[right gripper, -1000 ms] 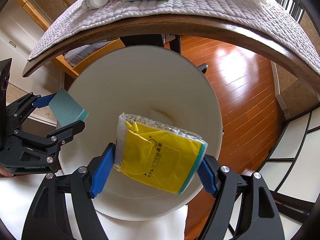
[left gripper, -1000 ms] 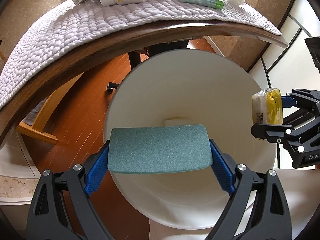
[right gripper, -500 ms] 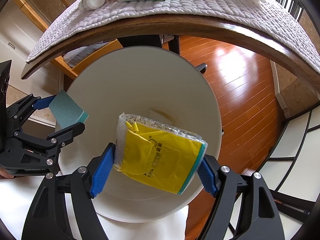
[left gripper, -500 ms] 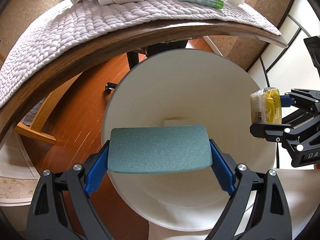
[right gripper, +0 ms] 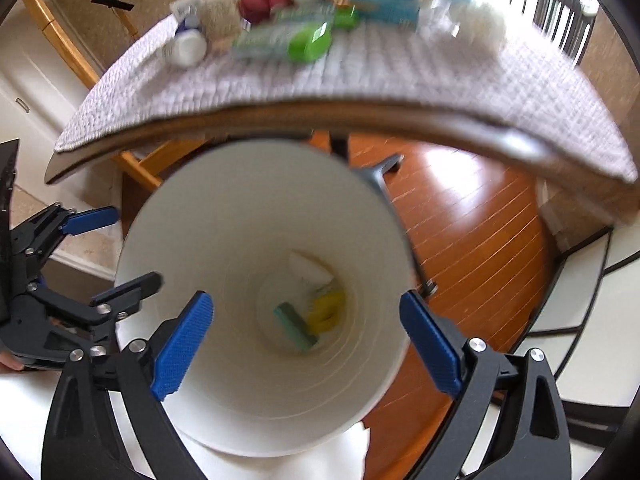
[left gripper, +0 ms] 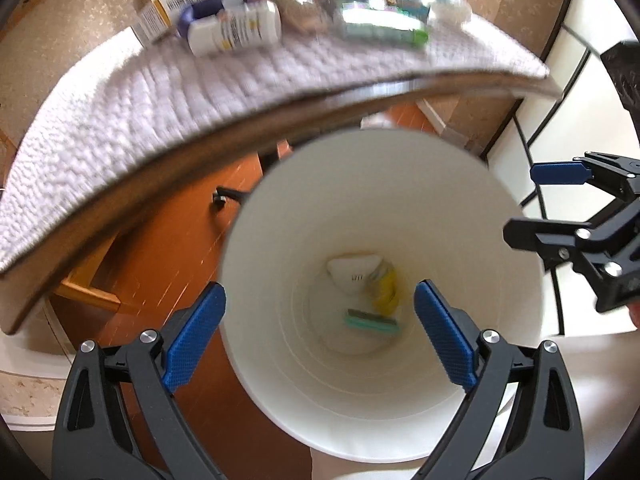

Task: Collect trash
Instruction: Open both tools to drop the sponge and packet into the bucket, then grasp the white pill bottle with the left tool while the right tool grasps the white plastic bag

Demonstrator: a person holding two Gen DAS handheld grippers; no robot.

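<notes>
A white bin [left gripper: 472, 208] stands on the floor under the table edge; it also shows in the right wrist view [right gripper: 224, 184]. At its bottom lie a green sponge [left gripper: 371, 321], a yellow packet [left gripper: 386, 288] and a white piece [left gripper: 352, 272]. The right wrist view shows the sponge [right gripper: 295, 326], the packet [right gripper: 327, 307] and the white piece [right gripper: 310, 270] too. My left gripper [left gripper: 320, 336] is open and empty above the bin. My right gripper [right gripper: 306, 346] is open and empty above the bin; it also shows in the left wrist view [left gripper: 536, 204].
A table with a quilted white cloth [left gripper: 120, 112] carries a white bottle [left gripper: 236, 32], a green pack [right gripper: 304, 42], boxes and wrappers. Below is an orange wood floor [right gripper: 472, 232]. A wooden chair frame [right gripper: 140, 168] stands at the left.
Both grippers have opened. The sponge and the yellow packet have dropped to the bottom of the bin. Both views have tilted up and are blurred by motion.
</notes>
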